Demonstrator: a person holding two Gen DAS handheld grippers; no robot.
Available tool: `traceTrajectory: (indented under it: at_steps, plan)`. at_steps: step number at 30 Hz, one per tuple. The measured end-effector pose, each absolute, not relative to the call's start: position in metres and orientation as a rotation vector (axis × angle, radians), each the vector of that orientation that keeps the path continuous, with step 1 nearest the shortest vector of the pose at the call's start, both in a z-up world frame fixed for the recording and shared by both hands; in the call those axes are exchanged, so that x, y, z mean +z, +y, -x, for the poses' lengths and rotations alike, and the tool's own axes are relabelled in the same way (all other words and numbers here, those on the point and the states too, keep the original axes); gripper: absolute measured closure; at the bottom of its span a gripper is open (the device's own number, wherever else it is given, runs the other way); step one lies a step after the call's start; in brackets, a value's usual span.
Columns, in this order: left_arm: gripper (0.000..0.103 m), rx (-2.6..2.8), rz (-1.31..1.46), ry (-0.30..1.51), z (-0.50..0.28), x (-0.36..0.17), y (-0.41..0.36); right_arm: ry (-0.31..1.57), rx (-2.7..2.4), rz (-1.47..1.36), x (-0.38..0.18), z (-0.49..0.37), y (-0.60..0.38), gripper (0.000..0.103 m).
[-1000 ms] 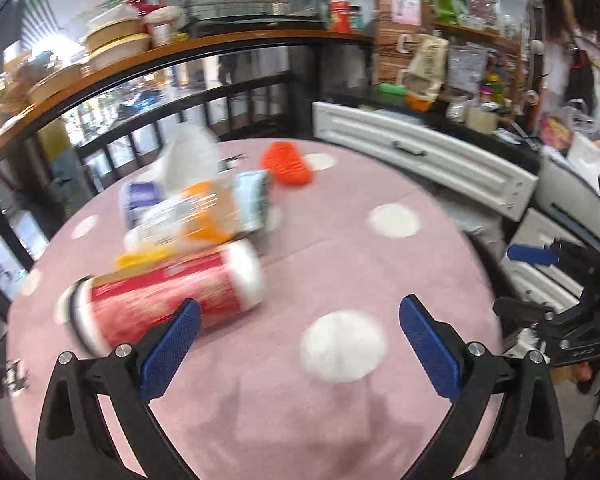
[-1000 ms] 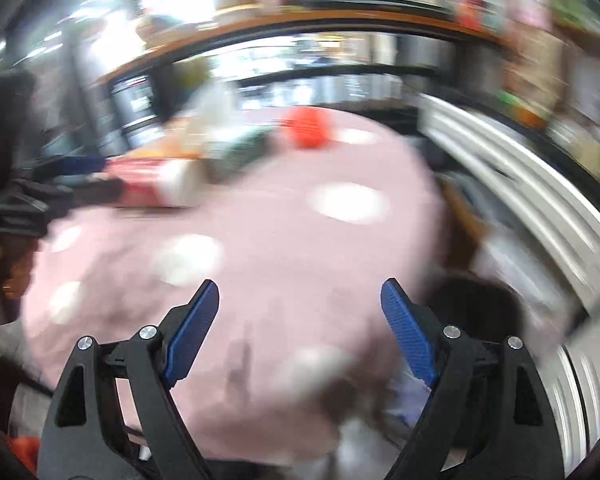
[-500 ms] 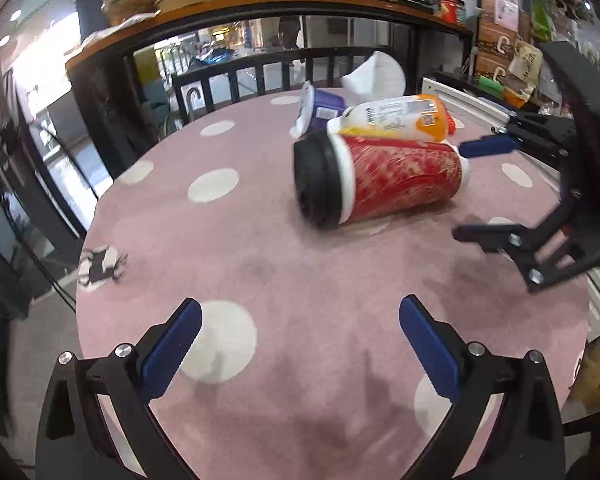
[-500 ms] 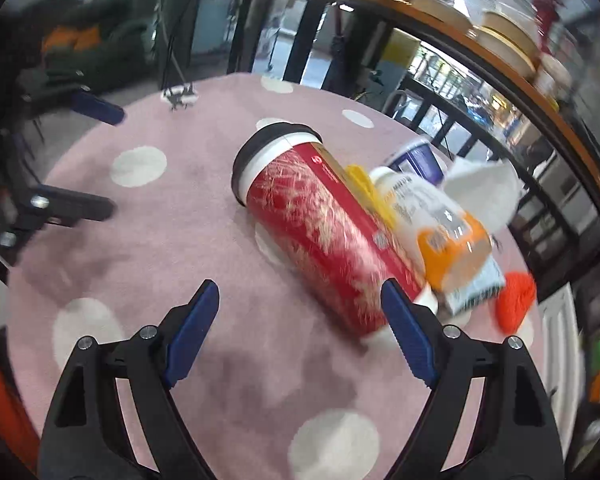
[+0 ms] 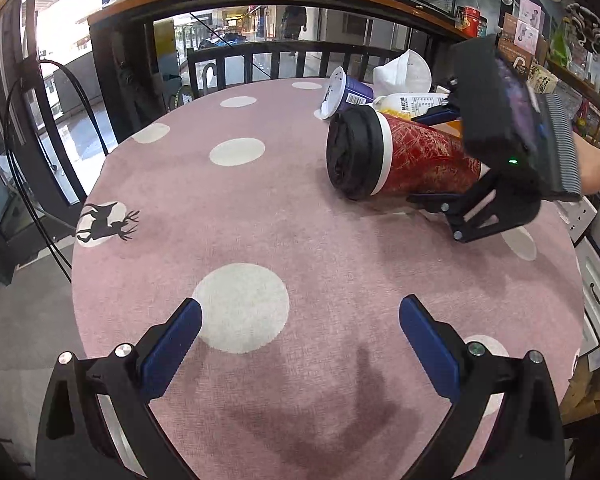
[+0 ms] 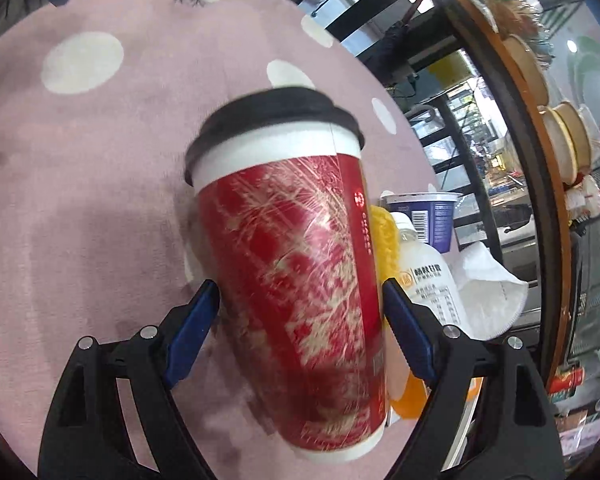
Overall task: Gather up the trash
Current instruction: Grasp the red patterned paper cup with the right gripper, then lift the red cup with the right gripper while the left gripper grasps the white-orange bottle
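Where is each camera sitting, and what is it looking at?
Left wrist: sits on the left gripper, low over the near side of the pink dotted table, looking across at the red cup lying down; its own blue fingers, wide open, show, plus the right gripper.
Right wrist: sits on the right gripper, looking along the red cup between its fingers toward the black lid.
Both see the red cup, the blue cup, the bottle and the table.

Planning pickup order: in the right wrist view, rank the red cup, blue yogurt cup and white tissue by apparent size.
1. red cup, though nearest the camera.
2. white tissue.
3. blue yogurt cup, partly hidden, so the last two are uncertain.
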State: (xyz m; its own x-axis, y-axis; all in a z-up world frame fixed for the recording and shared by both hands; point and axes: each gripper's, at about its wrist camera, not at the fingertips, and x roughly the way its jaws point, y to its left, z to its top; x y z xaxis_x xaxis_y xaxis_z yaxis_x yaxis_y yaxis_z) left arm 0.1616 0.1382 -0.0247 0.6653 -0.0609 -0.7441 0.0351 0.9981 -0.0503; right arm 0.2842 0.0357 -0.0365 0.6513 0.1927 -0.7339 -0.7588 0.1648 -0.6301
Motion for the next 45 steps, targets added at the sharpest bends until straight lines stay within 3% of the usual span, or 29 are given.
traceTrajectory:
  at_steps: [8,23,28,35,38,45]
  plan:
    - [0.005,-0.07,0.02,0.837,-0.163,-0.026,0.135,0.572,0.738,1.163,-0.034,-0.28,0.032,0.027]
    - [0.005,-0.127,0.013,0.849,-0.199,-0.028,0.129,0.672,0.721,0.523,0.015,-0.222,-0.067,0.028]
    - [0.005,-0.209,0.016,0.854,-0.229,-0.023,0.109,0.642,0.615,0.437,0.021,-0.207,-0.108,0.027]
    - [0.006,-0.21,-0.217,0.821,-0.283,-0.024,0.061,0.644,0.512,0.338,0.02,-0.191,-0.15,0.027]
    - [0.014,-0.195,-0.286,0.833,-0.299,-0.03,0.045,0.641,0.482,0.302,0.021,-0.185,-0.167,0.027]
    - [0.013,-0.343,-0.145,0.829,-0.298,-0.006,0.028,0.65,0.412,0.256,0.014,-0.178,-0.199,0.027]
